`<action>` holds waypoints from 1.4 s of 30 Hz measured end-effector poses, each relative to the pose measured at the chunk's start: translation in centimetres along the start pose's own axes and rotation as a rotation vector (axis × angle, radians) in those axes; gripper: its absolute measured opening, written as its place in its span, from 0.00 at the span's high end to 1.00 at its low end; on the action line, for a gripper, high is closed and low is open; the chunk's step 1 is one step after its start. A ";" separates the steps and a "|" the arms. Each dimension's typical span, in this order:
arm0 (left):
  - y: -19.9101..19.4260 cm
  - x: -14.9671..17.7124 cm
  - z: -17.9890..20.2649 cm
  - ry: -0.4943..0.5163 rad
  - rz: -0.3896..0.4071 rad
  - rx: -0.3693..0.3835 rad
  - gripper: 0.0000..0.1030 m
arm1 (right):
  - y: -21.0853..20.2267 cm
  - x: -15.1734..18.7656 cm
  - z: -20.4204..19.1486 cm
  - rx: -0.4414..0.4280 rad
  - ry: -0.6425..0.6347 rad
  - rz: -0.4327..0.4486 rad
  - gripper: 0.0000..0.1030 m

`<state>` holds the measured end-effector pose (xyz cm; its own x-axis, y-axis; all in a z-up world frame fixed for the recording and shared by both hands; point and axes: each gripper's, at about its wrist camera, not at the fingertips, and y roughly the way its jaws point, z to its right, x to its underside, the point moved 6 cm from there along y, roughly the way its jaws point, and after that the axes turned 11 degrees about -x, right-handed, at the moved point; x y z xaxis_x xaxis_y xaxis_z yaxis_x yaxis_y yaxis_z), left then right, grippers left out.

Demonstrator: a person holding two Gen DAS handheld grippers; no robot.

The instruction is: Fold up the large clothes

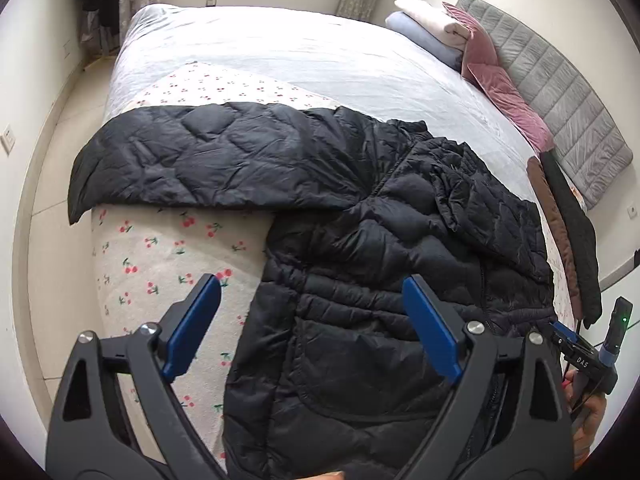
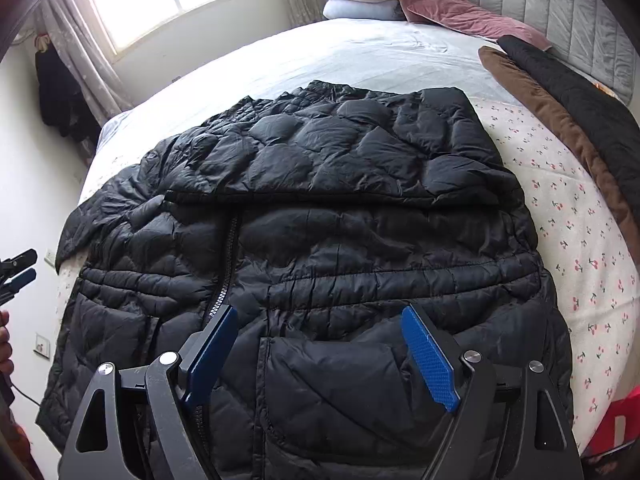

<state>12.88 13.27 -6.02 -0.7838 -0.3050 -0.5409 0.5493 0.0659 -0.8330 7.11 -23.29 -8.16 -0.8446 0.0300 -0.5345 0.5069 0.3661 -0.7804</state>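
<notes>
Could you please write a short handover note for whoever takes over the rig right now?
Left tool: open, holding nothing, over the near left edge of the black puffer jacket.
Right tool: open, holding nothing, over the jacket's lower front.
The jacket lies front up on the cherry-print sheet, zipper closed.
Done: one sleeve appears folded across the chest.
Left: the other sleeve lies stretched out sideways; fold it in, then fold the body.

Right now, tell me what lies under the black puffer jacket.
Under the black puffer jacket lies a cherry-print sheet, spread over the pale blue bedcover. Anything directly beneath the jacket's body is covered.
</notes>
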 end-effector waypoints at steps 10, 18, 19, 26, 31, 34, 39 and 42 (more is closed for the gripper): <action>1.1 1.0 -8.7 -0.240 -0.011 0.038 0.11 | 1.8 0.8 1.8 0.005 0.056 -0.039 0.18; 1.4 0.6 -15.8 -0.444 0.047 0.045 0.11 | 2.2 1.0 1.6 0.006 0.045 -0.045 0.18; 1.6 0.7 -16.7 -0.475 0.050 0.050 0.11 | 2.2 1.1 1.7 0.008 0.045 -0.047 0.18; 6.4 -0.8 -21.2 -0.696 0.062 0.150 0.12 | 2.7 1.3 1.1 0.019 0.028 -0.058 0.18; 11.7 -1.6 -22.9 -0.885 0.025 0.240 0.24 | 2.9 1.4 0.9 0.023 0.017 -0.066 0.18; 13.4 -2.1 -23.6 -0.977 0.044 0.254 0.35 | 3.1 1.4 1.0 0.022 0.019 -0.070 0.18; 13.2 -4.0 -24.3 -0.966 0.125 0.158 0.97 | 3.3 1.4 1.1 0.024 0.019 -0.074 0.18; 9.0 -6.6 -22.5 -0.829 0.276 0.056 0.97 | 3.4 1.4 1.1 0.026 0.019 -0.074 0.18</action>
<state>16.44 37.30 -12.55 -0.1699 -0.8788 -0.4460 0.7185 0.1993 -0.6664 7.84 -23.06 -11.94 -0.8830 0.0211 -0.4689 0.4469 0.3434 -0.8260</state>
